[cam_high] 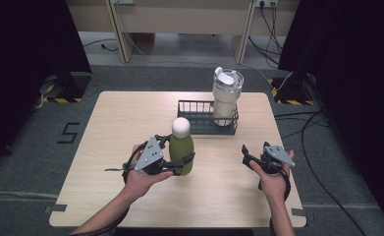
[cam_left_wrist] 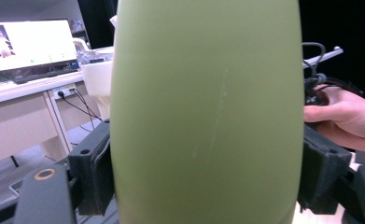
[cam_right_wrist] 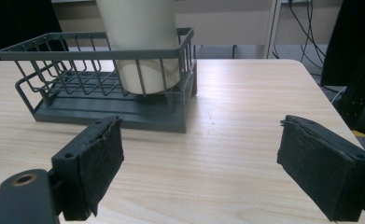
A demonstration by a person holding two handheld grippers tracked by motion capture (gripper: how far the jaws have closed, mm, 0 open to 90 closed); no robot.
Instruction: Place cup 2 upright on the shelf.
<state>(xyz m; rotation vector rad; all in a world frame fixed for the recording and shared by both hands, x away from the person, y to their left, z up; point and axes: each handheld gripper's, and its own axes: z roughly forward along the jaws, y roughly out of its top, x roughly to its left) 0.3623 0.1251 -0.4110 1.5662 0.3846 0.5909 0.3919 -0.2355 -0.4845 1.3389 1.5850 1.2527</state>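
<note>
Centrally, my left tool point(cam_high: 185, 163) clamps the green bottle point(cam_high: 181, 150); my right tool point(cam_high: 246, 153), jaws apart, hovers near the surface's point(cam_high: 121, 123) right edge.

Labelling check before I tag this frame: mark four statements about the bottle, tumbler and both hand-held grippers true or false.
1. The left hand-held gripper is clamped on the green bottle. True.
2. The bottle's cap is black. False: it is white.
3. The cream tumbler stands in the wire basket. True.
4. The right hand-held gripper holds the tumbler. False: nothing is between its jaws.
</note>
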